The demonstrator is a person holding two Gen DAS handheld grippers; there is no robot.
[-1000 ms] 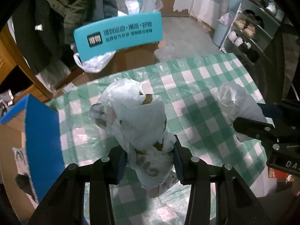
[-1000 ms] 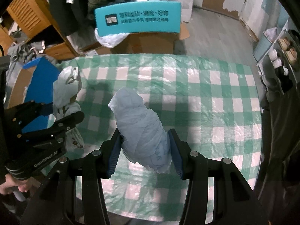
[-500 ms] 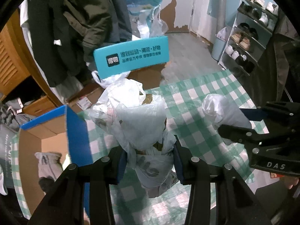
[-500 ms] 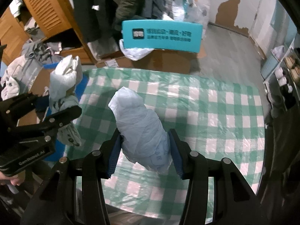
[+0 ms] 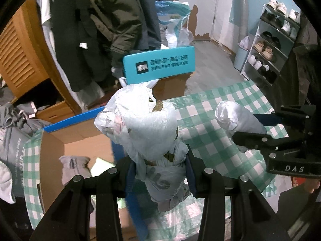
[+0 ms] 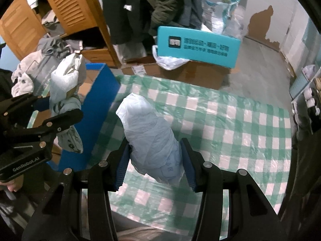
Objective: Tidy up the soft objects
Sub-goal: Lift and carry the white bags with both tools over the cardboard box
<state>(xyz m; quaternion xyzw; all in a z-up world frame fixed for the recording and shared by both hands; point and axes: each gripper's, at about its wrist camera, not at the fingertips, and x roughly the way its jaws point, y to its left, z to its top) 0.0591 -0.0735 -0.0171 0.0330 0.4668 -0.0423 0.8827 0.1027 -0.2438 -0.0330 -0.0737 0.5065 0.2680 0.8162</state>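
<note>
My left gripper [image 5: 160, 172] is shut on a crumpled white plastic bag bundle [image 5: 146, 126] and holds it in the air over the edge of an open cardboard box with blue flaps [image 5: 80, 140]. It also shows in the right wrist view [image 6: 64, 92]. My right gripper [image 6: 154, 164] is shut on a smooth pale plastic bag bundle [image 6: 150, 138], held above the green checked tablecloth [image 6: 230, 132]. That bundle shows in the left wrist view [image 5: 234, 120], to the right of the left bundle.
A grey glove [image 5: 74, 166] lies inside the box. Beyond the table stand a teal sign [image 5: 160, 66] on a brown carton, hanging coats [image 5: 100, 30], a wooden cabinet [image 6: 70, 14] and a shoe rack [image 5: 274, 46]. Grey clothes [image 5: 14, 140] lie at the left.
Both grippers have moved left with their bundles. The left bundle has gone from over the tablecloth to over the open box. Both grips are unchanged.
</note>
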